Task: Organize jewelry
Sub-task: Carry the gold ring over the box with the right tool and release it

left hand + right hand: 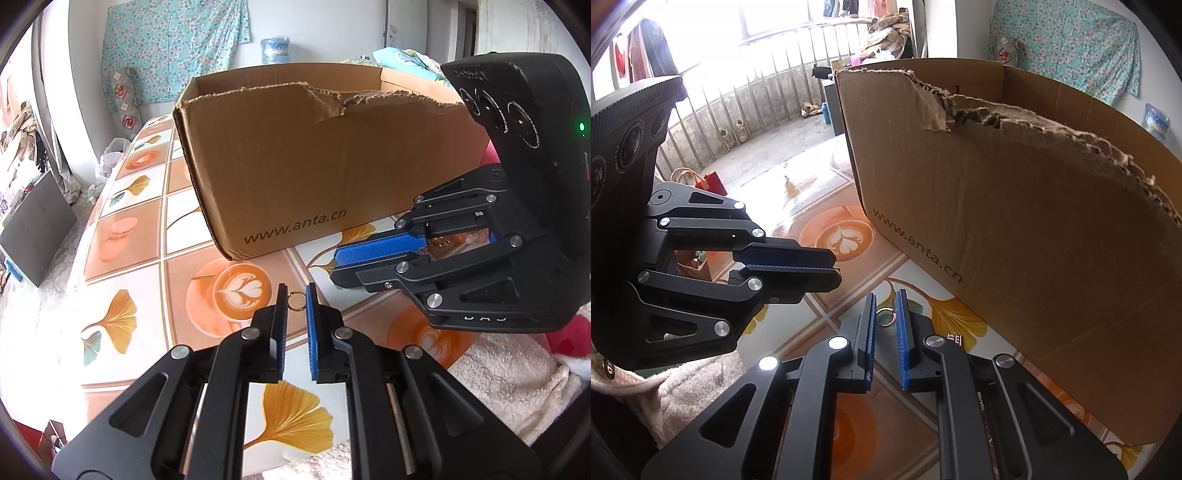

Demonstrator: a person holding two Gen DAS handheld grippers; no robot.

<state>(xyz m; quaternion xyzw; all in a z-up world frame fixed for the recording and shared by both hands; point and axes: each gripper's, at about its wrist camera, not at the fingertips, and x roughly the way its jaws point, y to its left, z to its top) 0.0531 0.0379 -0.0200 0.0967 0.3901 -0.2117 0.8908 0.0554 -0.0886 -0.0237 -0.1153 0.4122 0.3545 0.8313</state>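
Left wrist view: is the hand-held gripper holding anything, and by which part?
A small gold ring sits between the left hand-held gripper fingertips, its outer edges spanning the gap. Whether it is pinched or just lying on the tablecloth behind cannot be told.

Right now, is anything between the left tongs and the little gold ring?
Nothing visible is. The gold ring shows right in the gap at the tips of the left tongs, with only table around it.
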